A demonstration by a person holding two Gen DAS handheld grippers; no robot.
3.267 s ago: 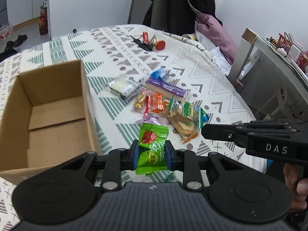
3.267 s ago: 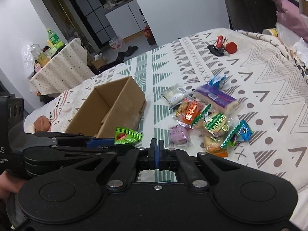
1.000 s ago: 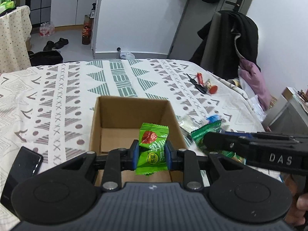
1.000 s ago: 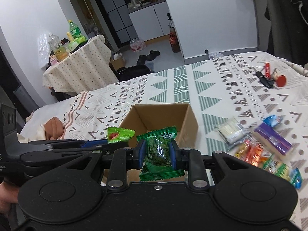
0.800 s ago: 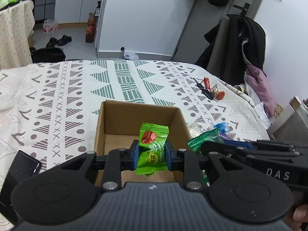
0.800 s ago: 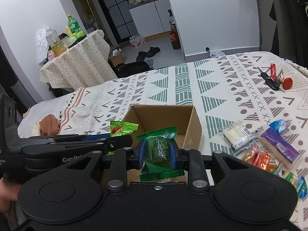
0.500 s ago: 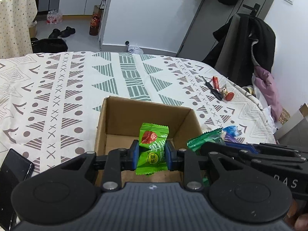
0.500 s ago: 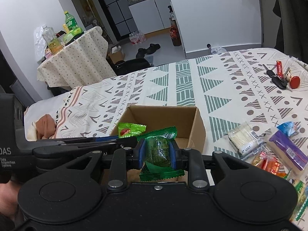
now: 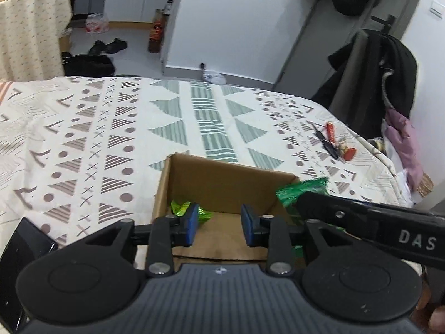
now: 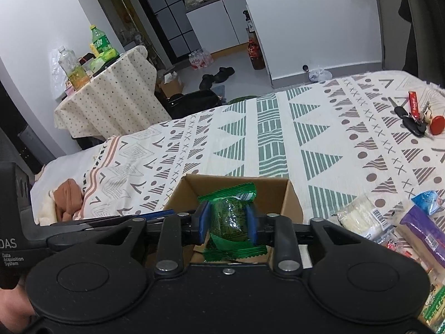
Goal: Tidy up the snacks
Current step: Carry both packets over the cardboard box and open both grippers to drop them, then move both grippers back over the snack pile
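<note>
Left gripper (image 9: 219, 225) spread apart over cardboard box (image 9: 222, 172), lower centre; light-green packet (image 9: 182, 207) seemingly inside; right gripper (image 10: 228, 220) clamped on dark-green snack packet (image 10: 229, 217)

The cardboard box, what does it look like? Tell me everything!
The cardboard box is plain brown, open on top, with flaps folded flat as its floor. It sits upright on the patterned bedspread. A bright green snack packet lies inside by its left wall.
</note>
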